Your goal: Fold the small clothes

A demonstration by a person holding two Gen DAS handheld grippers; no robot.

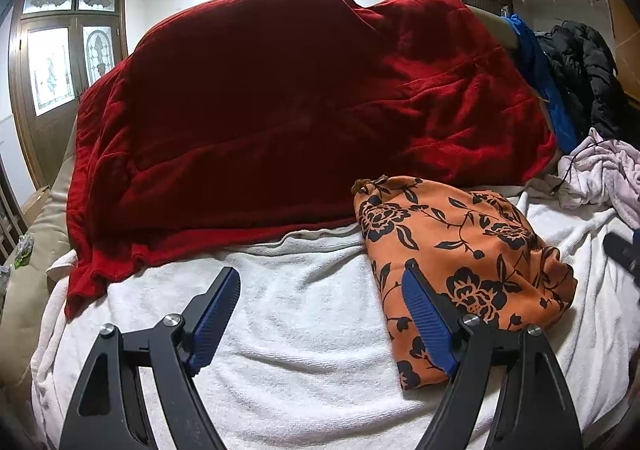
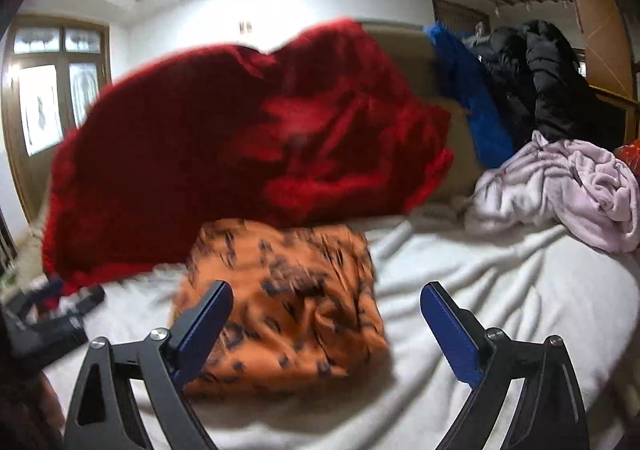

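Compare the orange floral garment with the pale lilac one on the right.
The orange floral garment is printed with black flowers and lies in a compact folded bundle; the lilac garment is plain and lies crumpled in a heap. Both rest on the white towel, ungripped.

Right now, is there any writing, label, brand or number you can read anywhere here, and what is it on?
None: no readable text shows in either view.
Orange floral garment: a black flower print only, no label showing.
Red blanket, white towel and lilac fleece: plain.
Door glass: etched figures, not letters.
Left hand-held gripper: faint marks low on one arm, too small to read.
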